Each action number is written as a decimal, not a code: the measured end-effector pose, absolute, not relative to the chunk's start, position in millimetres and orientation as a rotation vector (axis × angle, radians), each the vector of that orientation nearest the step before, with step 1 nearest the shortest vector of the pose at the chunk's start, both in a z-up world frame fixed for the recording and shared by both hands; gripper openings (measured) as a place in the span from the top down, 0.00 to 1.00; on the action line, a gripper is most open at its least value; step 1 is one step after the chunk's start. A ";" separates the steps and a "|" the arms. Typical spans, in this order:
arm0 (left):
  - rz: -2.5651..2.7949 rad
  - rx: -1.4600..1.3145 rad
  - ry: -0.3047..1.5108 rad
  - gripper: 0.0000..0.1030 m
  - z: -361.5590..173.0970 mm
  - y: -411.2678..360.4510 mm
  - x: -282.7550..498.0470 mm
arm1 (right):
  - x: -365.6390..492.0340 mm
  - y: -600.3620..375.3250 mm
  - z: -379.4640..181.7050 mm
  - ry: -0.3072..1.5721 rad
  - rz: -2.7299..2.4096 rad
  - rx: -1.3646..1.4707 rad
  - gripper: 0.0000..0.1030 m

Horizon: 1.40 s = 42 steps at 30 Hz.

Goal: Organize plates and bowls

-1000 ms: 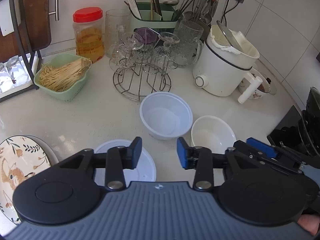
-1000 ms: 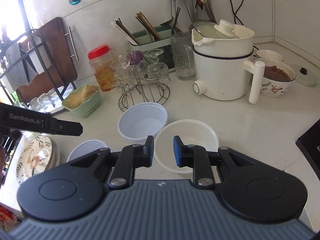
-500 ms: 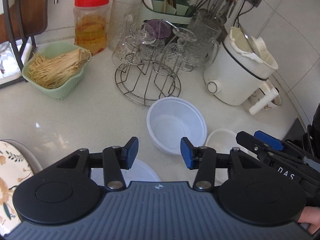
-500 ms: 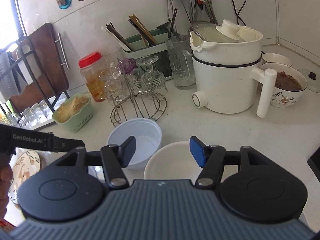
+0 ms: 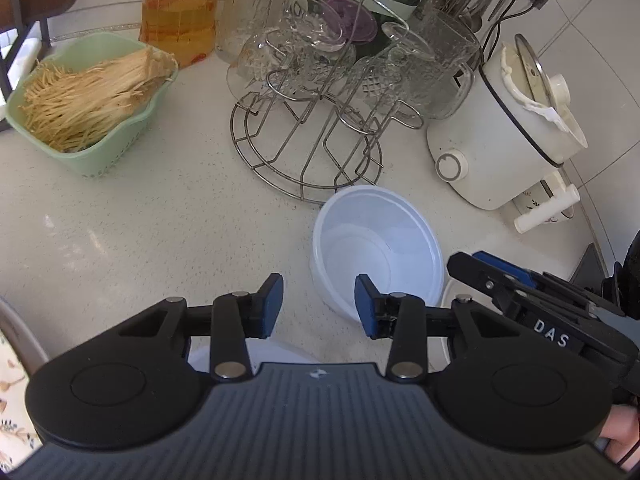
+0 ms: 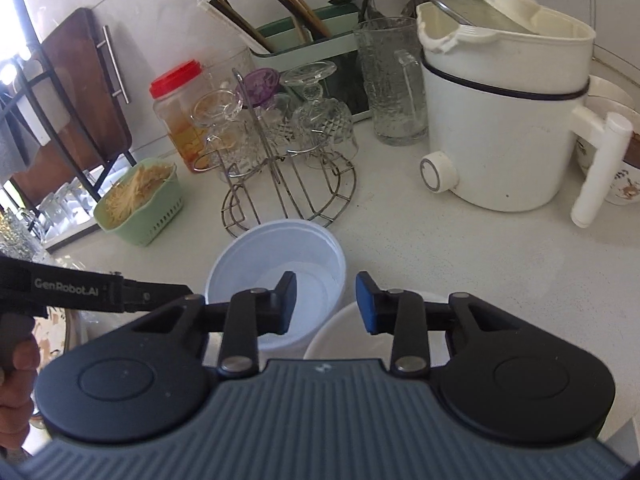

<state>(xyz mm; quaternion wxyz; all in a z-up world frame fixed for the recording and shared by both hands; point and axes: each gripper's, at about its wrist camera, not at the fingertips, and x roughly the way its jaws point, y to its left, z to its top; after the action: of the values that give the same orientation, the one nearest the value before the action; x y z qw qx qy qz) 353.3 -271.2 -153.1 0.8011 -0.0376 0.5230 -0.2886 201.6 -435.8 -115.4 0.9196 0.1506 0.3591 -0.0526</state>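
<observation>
Left gripper (image 5: 319, 306) has its blue-padded fingers (image 5: 271, 304) spread apart with nothing between them, its right pad just at the near rim of the pale blue-white plastic bowl (image 5: 376, 248) that sits on the speckled white countertop (image 5: 140, 216). Right gripper (image 6: 326, 302) is parted too and holds nothing — its left pad hangs over that same plastic bowl (image 6: 276, 256), its right pad over the rim of a white ceramic bowl (image 6: 340, 340) sitting just beside it and mostly hidden under the gripper body. In the left view the right gripper's black arm crosses in from the right, at the bowl's edge.

Just behind the plastic bowl stands a round wire rack of upturned cut-glass cups (image 5: 316, 92), its base ring almost at the bowl's far rim. Right of the rack, a white electric cooking pot with a tilted glass lid (image 6: 504, 120). Left of it, a mint-green plastic basket of pale thin noodles (image 5: 88, 100), and behind that a clear jar of amber liquid (image 5: 178, 12) — red-capped in the right view. At the lower left edge, a patterned floral plate (image 5: 10, 400) just peeks in.
</observation>
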 end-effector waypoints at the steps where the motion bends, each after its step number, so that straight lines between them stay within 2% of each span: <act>1: -0.629 -0.080 1.124 0.57 -155.2 -272.7 355.2 | 205.6 -435.9 -116.8 0.739 -0.108 0.309 0.65; 7: -0.676 -0.077 1.128 0.58 -160.3 -280.3 368.8 | 228.2 -436.2 -126.0 0.759 -0.143 0.308 0.70; 9: -0.689 -0.074 1.129 0.64 -160.6 -281.9 373.6 | 235.3 -435.5 -128.2 0.761 -0.155 0.306 0.70; 10: -0.704 -0.059 1.132 0.71 -161.2 -283.8 374.7 | 239.3 -435.2 -130.1 0.765 -0.161 0.306 0.70; 13: -0.721 -0.013 1.139 0.77 -165.7 -288.4 375.5 | 247.7 -433.0 -136.0 0.791 -0.191 0.309 0.75; 17: -0.716 -0.020 1.160 0.83 -172.2 -286.1 378.2 | 251.3 -433.5 -143.5 0.815 -0.199 0.350 0.77; 24: -0.731 -0.061 1.123 0.83 -164.2 -276.4 377.1 | 250.8 -436.0 -144.9 0.823 -0.188 0.387 0.78; 42: -0.632 -0.200 0.987 0.83 -79.4 -245.3 321.5 | 205.8 -426.4 -90.2 0.763 -0.066 0.461 0.78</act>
<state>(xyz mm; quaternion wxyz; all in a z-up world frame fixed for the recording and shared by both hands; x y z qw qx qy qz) 321.5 -245.3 -79.4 0.8285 -0.0942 0.4648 -0.2977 205.8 -426.4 -90.2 0.9018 0.2228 0.3689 -0.0321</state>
